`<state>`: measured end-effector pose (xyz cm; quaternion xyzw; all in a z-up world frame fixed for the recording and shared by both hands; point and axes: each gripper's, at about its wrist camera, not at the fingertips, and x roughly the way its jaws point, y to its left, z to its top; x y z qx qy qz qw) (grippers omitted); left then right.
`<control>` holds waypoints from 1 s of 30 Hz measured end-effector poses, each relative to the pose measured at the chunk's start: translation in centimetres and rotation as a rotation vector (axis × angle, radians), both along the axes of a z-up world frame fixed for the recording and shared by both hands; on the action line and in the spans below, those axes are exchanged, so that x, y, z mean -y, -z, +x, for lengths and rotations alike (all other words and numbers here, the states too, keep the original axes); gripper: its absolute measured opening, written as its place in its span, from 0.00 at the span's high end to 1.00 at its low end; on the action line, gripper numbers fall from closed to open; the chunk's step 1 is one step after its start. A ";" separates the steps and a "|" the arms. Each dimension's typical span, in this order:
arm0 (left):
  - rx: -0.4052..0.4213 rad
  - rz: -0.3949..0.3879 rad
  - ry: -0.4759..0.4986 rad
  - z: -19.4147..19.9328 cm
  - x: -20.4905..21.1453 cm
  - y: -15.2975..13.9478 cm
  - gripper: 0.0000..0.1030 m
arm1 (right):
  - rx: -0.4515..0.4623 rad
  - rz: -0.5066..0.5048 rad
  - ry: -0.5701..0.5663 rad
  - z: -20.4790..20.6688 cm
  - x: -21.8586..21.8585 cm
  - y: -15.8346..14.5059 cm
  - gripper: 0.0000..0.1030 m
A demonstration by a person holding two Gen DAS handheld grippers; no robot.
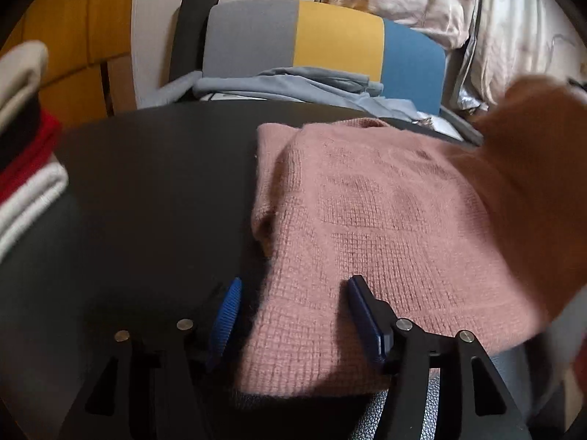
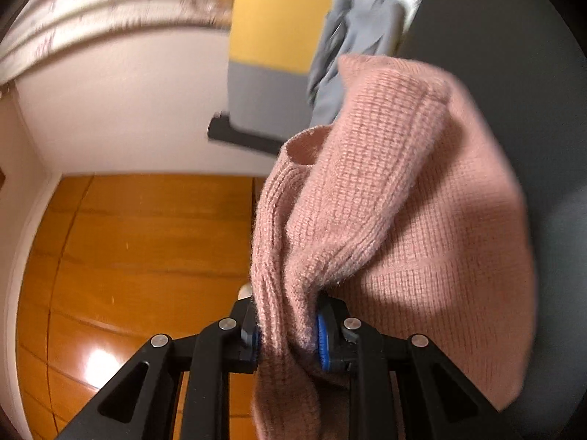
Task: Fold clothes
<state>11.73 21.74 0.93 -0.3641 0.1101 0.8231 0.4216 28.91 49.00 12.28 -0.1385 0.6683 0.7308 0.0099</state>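
A pink knitted sweater point(image 1: 367, 212) lies partly folded on the round black table point(image 1: 154, 183). My left gripper point(image 1: 293, 304) is open just above the sweater's near edge, and its blue pads point(image 1: 227, 311) stand apart without pressing the cloth. In the right wrist view my right gripper point(image 2: 288, 326) is shut on a bunched fold of the same sweater point(image 2: 385, 220), lifted off the table with the ribbed sleeve cuff standing up. That raised part shows blurred at the right edge of the left wrist view.
A stack of folded clothes point(image 1: 25, 154) in beige, black, red and white sits at the table's left edge. Behind the table stands a grey, yellow and blue chair point(image 1: 330, 36) with a grey-blue garment point(image 1: 293, 84) on it. Wooden floor point(image 2: 128, 256) lies below.
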 end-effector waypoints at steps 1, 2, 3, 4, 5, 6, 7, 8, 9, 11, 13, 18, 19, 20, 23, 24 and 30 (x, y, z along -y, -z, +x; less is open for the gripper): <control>-0.007 0.002 0.000 0.3 0.1 -0.1 0.41 | 0.010 0.014 -0.023 -1.7 0.8 0.1 0.79; -0.012 0.004 0.000 0.5 0.2 -0.1 0.40 | 0.027 0.027 -0.048 -3.6 1.7 0.4 0.79; -0.017 0.005 -0.001 0.6 0.3 -0.1 0.40 | 0.044 0.040 -0.073 -5.5 2.5 0.7 0.79; -0.013 0.010 0.000 0.6 0.4 0.0 0.40 | 0.068 0.057 -0.100 -7.4 3.5 1.3 0.79; 0.001 0.020 0.003 0.5 0.6 0.1 0.40 | 0.105 0.081 -0.129 -9.3 4.4 2.1 0.79; 0.016 0.031 0.006 0.4 0.7 0.2 0.40 | 0.147 0.109 -0.156 -11.1 5.4 3.1 0.79; 0.031 0.042 0.010 0.2 0.9 0.2 0.39 | 0.199 0.141 -0.177 -12.6 6.4 4.2 0.79; 0.041 0.050 0.013 0.2 1.1 0.3 0.38 | 0.246 0.171 -0.197 -13.9 7.2 5.3 0.79; 0.049 0.057 0.017 0.2 1.3 0.3 0.38 | 0.292 0.203 -0.212 -14.8 7.9 6.2 0.78; 0.047 0.058 0.019 0.5 1.5 0.3 0.38 | 0.390 0.283 -0.237 -16.3 9.2 7.8 0.74; 0.046 0.061 0.020 0.7 1.7 0.3 0.37 | 0.409 0.340 -0.239 -16.9 10.4 8.5 0.70; 0.047 0.071 0.026 1.3 2.2 0.3 0.34 | 0.383 0.456 -0.295 -17.4 12.1 5.6 0.61; 0.047 0.073 0.028 1.4 2.3 0.3 0.33 | 0.340 0.455 -0.317 -16.9 12.7 4.9 0.61; 0.051 0.080 0.028 1.4 2.5 0.3 0.33 | 0.297 0.454 -0.339 -16.4 13.3 4.2 0.61; 0.091 0.120 0.028 1.3 3.6 0.0 0.33 | 0.181 0.430 -0.329 -12.7 14.0 3.1 0.61; 0.120 0.144 0.026 1.2 4.4 -0.2 0.33 | 0.152 0.425 -0.306 -11.1 14.1 2.9 0.61; 0.346 0.312 -0.029 0.3 9.3 -1.4 0.29 | 0.176 0.494 -0.166 -2.8 12.7 3.9 0.60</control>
